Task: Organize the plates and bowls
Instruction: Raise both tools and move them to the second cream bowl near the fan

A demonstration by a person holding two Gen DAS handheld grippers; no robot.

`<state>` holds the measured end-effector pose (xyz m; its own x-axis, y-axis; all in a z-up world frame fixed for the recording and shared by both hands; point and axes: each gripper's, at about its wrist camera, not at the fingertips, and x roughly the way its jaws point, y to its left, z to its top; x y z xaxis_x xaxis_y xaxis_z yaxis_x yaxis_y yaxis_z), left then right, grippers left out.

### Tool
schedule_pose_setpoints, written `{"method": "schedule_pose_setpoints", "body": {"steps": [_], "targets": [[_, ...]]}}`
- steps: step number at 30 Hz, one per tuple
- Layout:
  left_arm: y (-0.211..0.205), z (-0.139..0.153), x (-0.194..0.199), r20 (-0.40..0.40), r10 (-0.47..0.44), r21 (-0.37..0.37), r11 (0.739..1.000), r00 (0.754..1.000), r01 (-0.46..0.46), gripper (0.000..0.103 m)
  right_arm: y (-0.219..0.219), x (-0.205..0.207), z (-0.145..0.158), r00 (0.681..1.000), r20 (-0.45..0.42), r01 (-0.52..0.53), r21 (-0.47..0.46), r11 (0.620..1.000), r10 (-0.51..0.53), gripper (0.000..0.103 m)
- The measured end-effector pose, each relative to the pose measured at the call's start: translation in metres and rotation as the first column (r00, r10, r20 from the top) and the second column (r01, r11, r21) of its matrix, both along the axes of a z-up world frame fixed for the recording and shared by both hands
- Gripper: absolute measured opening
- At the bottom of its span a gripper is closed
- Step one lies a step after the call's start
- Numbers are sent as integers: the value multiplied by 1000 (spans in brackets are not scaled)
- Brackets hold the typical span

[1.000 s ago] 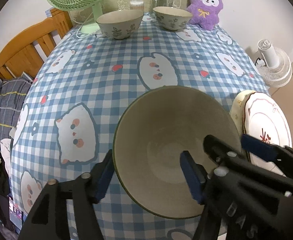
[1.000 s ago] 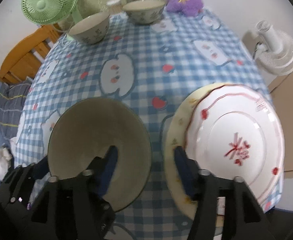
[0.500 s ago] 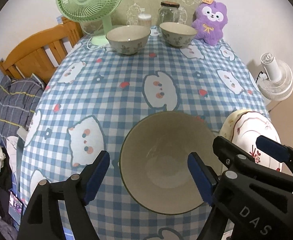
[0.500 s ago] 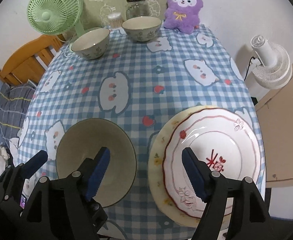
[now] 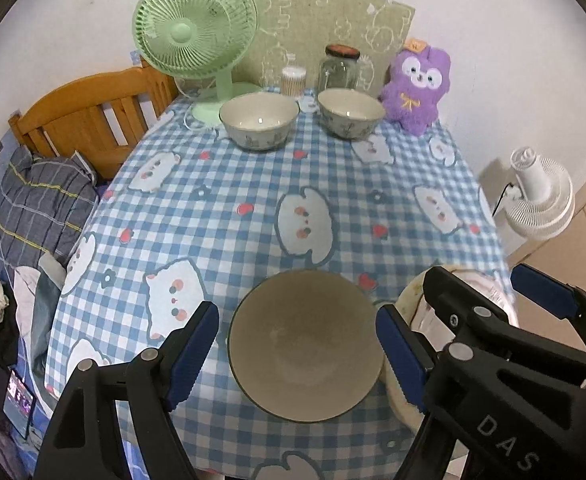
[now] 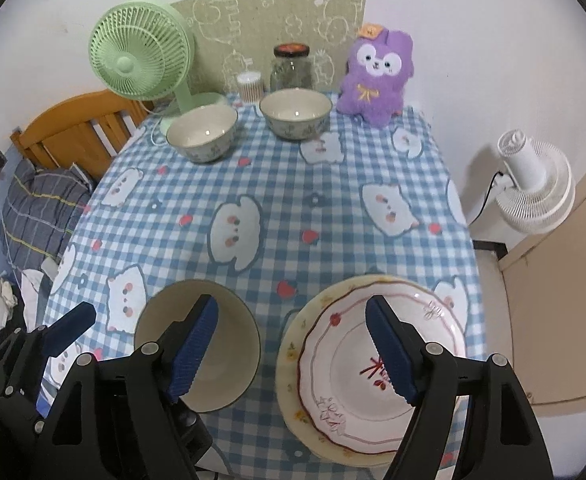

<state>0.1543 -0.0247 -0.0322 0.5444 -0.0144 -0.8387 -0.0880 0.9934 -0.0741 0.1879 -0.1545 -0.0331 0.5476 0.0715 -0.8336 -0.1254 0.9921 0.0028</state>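
Note:
A plain beige bowl (image 5: 303, 364) stands on the checked tablecloth near the front edge. My left gripper (image 5: 297, 342) hovers above it, open, its blue pads clear of the rim on both sides. To the bowl's right lies a white plate with red trim (image 6: 345, 360), stacked on a cream plate (image 6: 289, 364). Above the gap between bowl (image 6: 233, 344) and plates my right gripper (image 6: 293, 336) hangs with its jaws opening and nothing held between them. Two patterned bowls (image 5: 259, 124) (image 5: 351, 114) stand apart at the far end.
A green fan (image 5: 195, 36), a glass jar (image 5: 340, 66), a cotton-swab tub (image 5: 293, 80) and a purple plush (image 5: 417, 84) line the back. A white fan (image 6: 533, 184) stands off the table's right side, a wooden bed frame (image 5: 89, 116) on the left.
Both grippers have risen away from the table and their jaws have spread. The left pad that sat inside the beige bowl has come out; bowl and plates stay put.

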Motion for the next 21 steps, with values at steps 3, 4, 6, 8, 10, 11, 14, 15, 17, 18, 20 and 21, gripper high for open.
{"method": "schedule_pose_setpoints", "body": {"steps": [3, 4, 6, 8, 10, 11, 14, 15, 17, 18, 20, 21], "targets": [[-1, 13, 0, 29, 16, 7, 1000, 999, -17, 85, -3, -1, 14, 1000, 23, -5, 24, 1000, 5, 80], [0, 18, 0, 35, 22, 7, 1000, 999, -22, 86, -5, -2, 19, 999, 32, -7, 37, 999, 6, 80], [1, 25, 1, 41, 34, -3, 999, 999, -33, 88, -6, -2, 27, 999, 46, -17, 59, 998, 15, 80], [3, 31, 2, 42, 50, -8, 999, 998, -50, 89, -4, 0, 34, 999, 43, -24, 73, 997, 21, 80], [5, 36, 4, 49, 52, -4, 999, 997, -52, 89, -3, 4, 39, 999, 32, -23, 80, 997, 21, 81], [6, 39, 6, 54, 53, 0, 999, 997, -54, 89, -2, 6, 42, 999, 30, -22, 83, 996, 20, 83], [10, 47, 13, 61, 55, 12, 998, 997, -56, 91, 2, 13, 50, 999, 49, -12, 80, 997, 8, 85], [11, 51, 16, 68, 58, 23, 998, 996, -60, 94, 4, 16, 53, 998, 57, -9, 77, 997, 5, 85], [16, 57, 24, 92, 58, 44, 997, 994, -62, 96, 9, 23, 60, 997, 77, -10, 76, 997, 4, 86], [18, 59, 28, 94, 54, 42, 997, 994, -58, 96, 10, 26, 62, 996, 84, -11, 74, 997, 5, 87], [25, 63, 37, 100, 48, 30, 998, 994, -51, 96, 15, 34, 68, 995, 100, -6, 70, 997, -2, 88], [27, 65, 41, 106, 45, 27, 998, 993, -48, 96, 17, 38, 71, 994, 108, -2, 69, 998, -6, 88]]}}
